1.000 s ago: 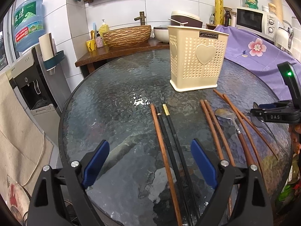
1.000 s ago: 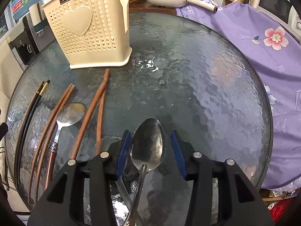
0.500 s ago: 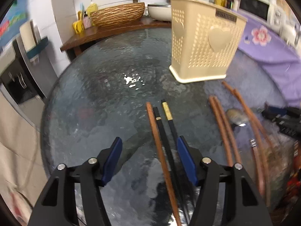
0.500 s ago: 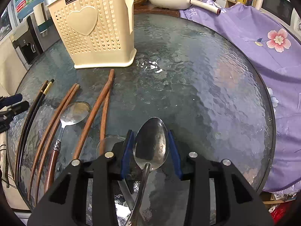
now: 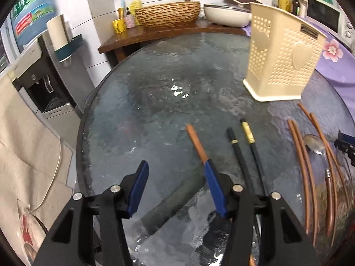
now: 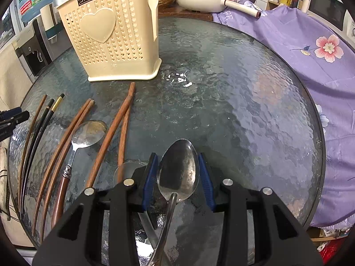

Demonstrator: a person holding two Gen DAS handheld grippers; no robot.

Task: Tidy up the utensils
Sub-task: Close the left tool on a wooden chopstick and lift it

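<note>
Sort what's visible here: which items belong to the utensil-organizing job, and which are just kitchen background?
Part of the job:
- cream perforated plastic utensil holder
- brown wooden chopsticks
- black gold-banded chopsticks
- large steel spoon between the right gripper fingers
- wooden-handled steel spoon

Background:
- woven basket
- purple floral cloth
- white microwave
- water dispenser

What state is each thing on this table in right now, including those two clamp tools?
Left gripper: open, holding nothing, beside a brown chopstick.
Right gripper: jaws either side of a steel spoon; grip unclear.
Cream utensil holder: upright on the glass table.
Black chopsticks: lying flat, side by side.
Wooden-handled spoon: lying flat, bowl up, between brown chopstick pairs.
</note>
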